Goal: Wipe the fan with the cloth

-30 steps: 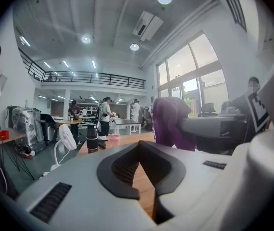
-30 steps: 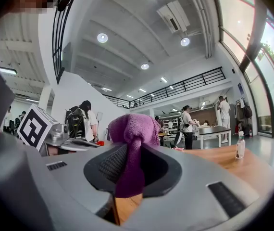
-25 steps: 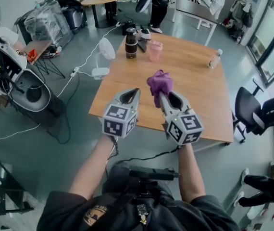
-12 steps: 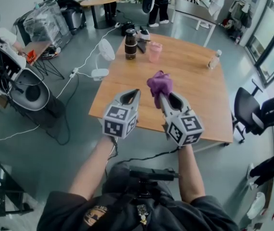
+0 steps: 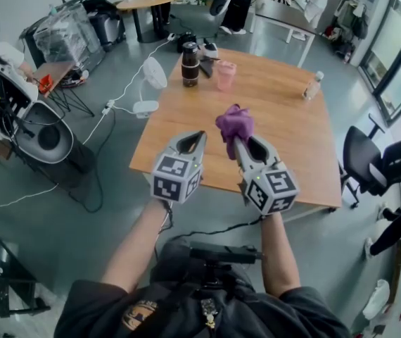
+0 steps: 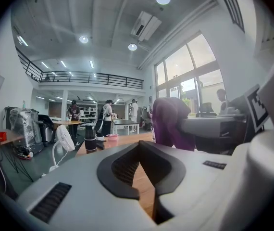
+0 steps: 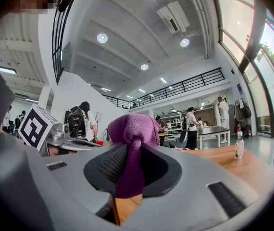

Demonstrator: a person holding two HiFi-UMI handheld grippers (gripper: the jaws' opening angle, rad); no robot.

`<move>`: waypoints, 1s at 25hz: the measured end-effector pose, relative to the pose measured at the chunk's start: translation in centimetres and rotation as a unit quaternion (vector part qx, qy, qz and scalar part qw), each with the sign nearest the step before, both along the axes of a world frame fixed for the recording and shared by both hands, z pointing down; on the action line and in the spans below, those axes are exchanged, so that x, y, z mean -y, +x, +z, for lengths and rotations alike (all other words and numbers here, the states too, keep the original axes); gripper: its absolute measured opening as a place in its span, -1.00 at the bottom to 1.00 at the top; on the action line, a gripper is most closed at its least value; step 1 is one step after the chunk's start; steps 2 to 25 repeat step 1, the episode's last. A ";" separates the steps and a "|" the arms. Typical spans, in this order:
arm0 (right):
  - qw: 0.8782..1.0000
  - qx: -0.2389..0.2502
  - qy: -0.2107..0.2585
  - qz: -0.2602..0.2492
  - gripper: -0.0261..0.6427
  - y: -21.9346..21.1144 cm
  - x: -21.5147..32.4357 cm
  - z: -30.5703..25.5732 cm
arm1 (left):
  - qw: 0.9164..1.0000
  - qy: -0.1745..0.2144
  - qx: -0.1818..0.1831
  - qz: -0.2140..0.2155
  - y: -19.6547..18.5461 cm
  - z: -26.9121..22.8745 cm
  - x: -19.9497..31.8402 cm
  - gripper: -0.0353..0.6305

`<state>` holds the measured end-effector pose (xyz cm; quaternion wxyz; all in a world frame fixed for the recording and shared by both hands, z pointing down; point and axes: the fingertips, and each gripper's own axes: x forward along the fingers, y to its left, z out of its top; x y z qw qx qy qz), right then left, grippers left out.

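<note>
A small white fan (image 5: 155, 76) stands on the floor at the left edge of the wooden table (image 5: 285, 111); the left gripper view shows the fan (image 6: 64, 139) at the left. My right gripper (image 5: 233, 138) is shut on a purple cloth (image 5: 233, 123), which bunches above its jaws; in the right gripper view the cloth (image 7: 133, 146) hangs between them. My left gripper (image 5: 199, 136) is shut with nothing in it, level with the right one, over the table's near edge. In the left gripper view the cloth (image 6: 171, 126) shows to the right.
On the table's far side stand a dark flask (image 5: 191, 63), a pink cup (image 5: 226, 75) and a clear bottle (image 5: 314, 86). A black office chair (image 5: 369, 160) stands at the right. A cable (image 5: 119, 97) runs across the floor from the fan. People stand at the far tables.
Both grippers and the cloth have kept their places. People in the background and at the right edge have moved.
</note>
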<state>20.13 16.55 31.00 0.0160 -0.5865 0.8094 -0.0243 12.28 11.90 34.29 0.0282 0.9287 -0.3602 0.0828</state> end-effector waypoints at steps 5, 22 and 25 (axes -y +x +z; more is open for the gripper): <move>1.000 0.000 0.000 0.000 -0.68 0.1 -0.1 0.0 | 1.000 -0.001 0.001 0.000 0.1 0.0 -0.1 -0.88; 1.000 0.000 0.000 0.000 -0.68 0.1 -0.1 0.0 | 1.000 -0.001 0.001 0.000 0.1 0.0 -0.1 -0.88; 1.000 0.000 0.000 0.000 -0.68 0.1 -0.1 0.0 | 1.000 -0.001 0.001 0.000 0.1 0.0 -0.1 -0.88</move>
